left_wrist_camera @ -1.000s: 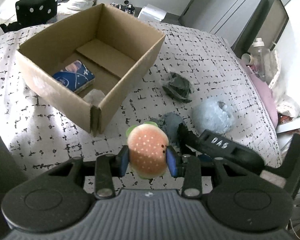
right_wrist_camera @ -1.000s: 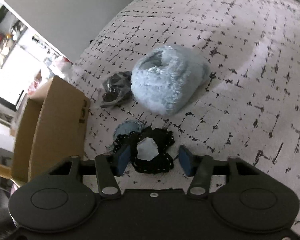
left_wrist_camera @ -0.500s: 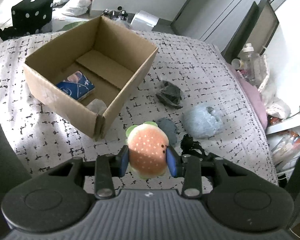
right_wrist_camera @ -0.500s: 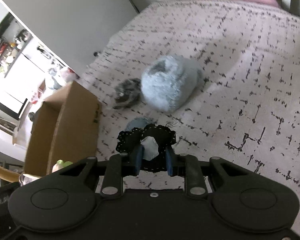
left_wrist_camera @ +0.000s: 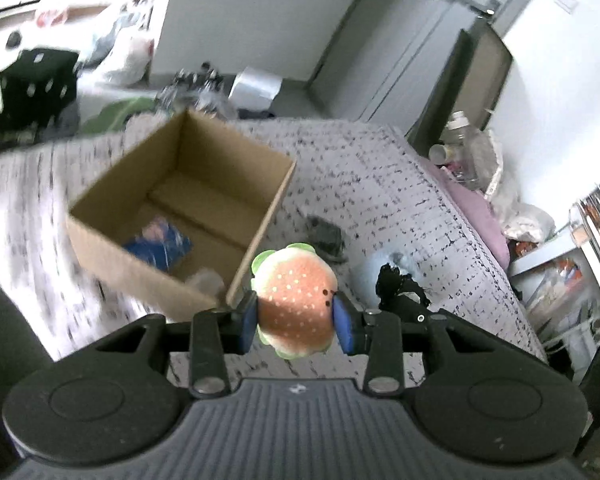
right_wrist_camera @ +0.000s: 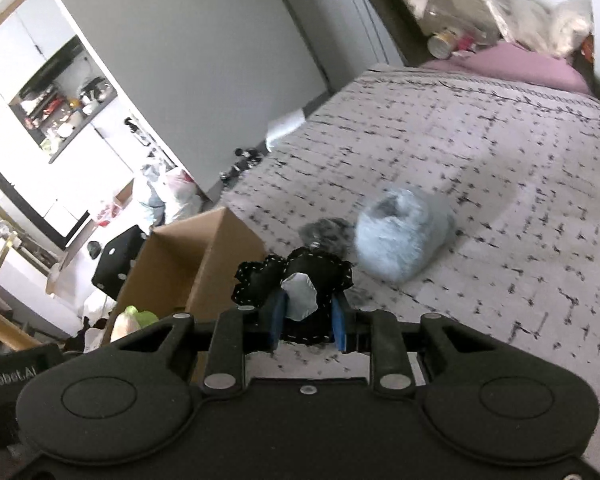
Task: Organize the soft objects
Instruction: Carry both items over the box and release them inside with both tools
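Left wrist view shows the bed (left_wrist_camera: 400,184) carrying a cardboard box (left_wrist_camera: 112,240) near its far-left edge. 2 plush toys are aloft: left gripper (left_wrist_camera: 296,320) clamps the burger plush (left_wrist_camera: 296,300), right gripper (right_wrist_camera: 306,322) clamps the black plush (right_wrist_camera: 268,280). Both look light and squashy, best pinched mid-body.

Both wrist views high over bed, sharing cardboard box (left_wrist_camera: 180,216) (right_wrist_camera: 188,264).
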Motion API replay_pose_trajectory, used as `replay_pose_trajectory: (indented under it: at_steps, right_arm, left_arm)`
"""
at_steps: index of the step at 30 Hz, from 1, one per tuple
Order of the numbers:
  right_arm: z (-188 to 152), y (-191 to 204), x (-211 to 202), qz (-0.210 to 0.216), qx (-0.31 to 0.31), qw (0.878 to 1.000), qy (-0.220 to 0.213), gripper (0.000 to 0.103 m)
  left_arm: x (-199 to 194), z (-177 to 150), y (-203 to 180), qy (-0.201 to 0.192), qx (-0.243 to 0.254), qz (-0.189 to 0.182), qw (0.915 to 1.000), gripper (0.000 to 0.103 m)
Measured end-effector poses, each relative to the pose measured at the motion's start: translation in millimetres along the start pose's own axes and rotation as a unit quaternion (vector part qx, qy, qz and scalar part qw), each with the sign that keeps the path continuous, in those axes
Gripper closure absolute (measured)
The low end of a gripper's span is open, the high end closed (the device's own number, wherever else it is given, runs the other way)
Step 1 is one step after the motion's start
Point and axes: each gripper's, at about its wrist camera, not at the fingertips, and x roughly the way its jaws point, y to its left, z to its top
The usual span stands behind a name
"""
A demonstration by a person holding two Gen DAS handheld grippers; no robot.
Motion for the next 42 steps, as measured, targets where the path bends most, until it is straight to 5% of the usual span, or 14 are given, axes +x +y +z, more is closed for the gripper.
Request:
replay_pose_trajectory:
  at_steps: [7, 17, 42]
  right_arm:
    - [5, 28, 2, 0.029, -0.040, 0.999, -0.023, 0.078]
    - [-4, 63, 16, 0.085, -0.082, 0.993, 0.000, 0.078]
    - [-16, 112, 47, 0.078, -0.116, 0.990, -0.017, 0.072]
  left_arm:
    - [-10, 30, 13, -0.001, 0.041, -0.003, 0.9992, 0.064]
    - [-12, 67, 40, -0.013, 0.058, 0.012, 0.9982, 0.064]
    - [31, 96, 97, 0.021, 0.047, 0.034, 0.9981, 0.064]
